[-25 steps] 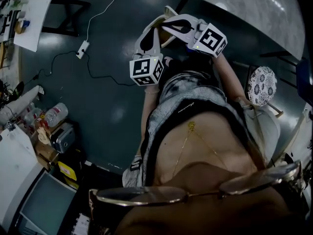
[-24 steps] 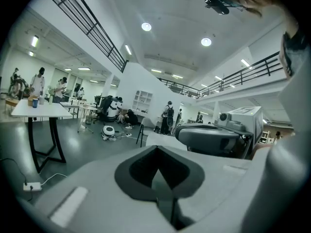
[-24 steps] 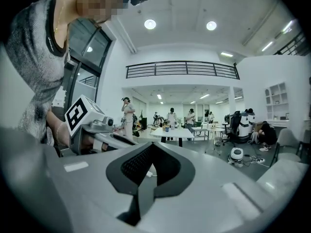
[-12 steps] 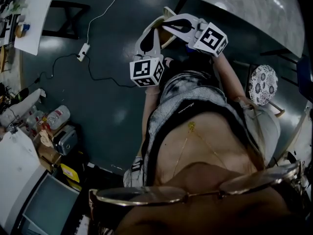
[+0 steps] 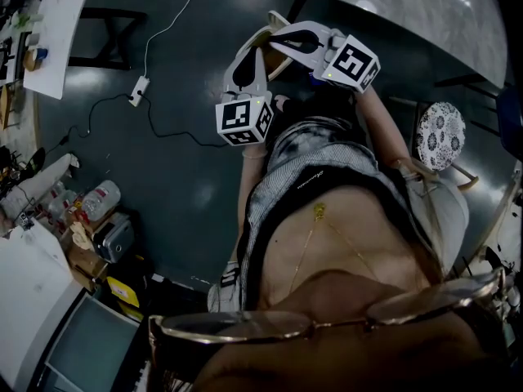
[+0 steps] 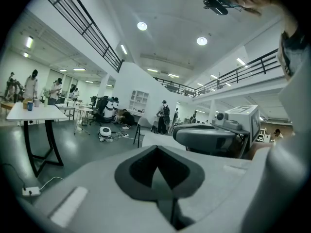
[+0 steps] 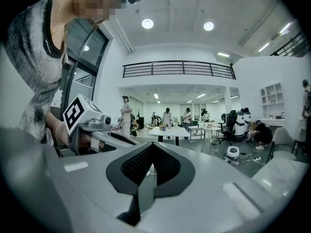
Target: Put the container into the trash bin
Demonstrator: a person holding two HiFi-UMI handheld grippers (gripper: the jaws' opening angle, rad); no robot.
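Observation:
No container or trash bin can be made out in any view. In the head view both grippers are held close in front of the person's chest, above a dark floor. My left gripper point(image 5: 253, 51) rises from its marker cube point(image 5: 243, 119) with its jaws pressed together and nothing between them. My right gripper point(image 5: 282, 43) points left from its cube point(image 5: 352, 63), its tip beside the left one's, also shut and empty. The left gripper view shows its own jaws closed point(image 6: 156, 152) and the right gripper point(image 6: 209, 137) alongside. In the right gripper view the jaws point(image 7: 151, 149) meet too, with the left gripper point(image 7: 92, 125) nearby.
A white table point(image 5: 57, 23) stands at the upper left and a pale marbled tabletop point(image 5: 409, 6) at the upper right. A power strip with its cable point(image 5: 137, 82) lies on the floor. Bottles and boxes point(image 5: 98, 202) crowd the left edge. A patterned round stool point(image 5: 438, 137) sits at the right.
The head view has drifted slightly, so the floor clutter at the left sits a little lower. Both grippers stay shut in about the same place.

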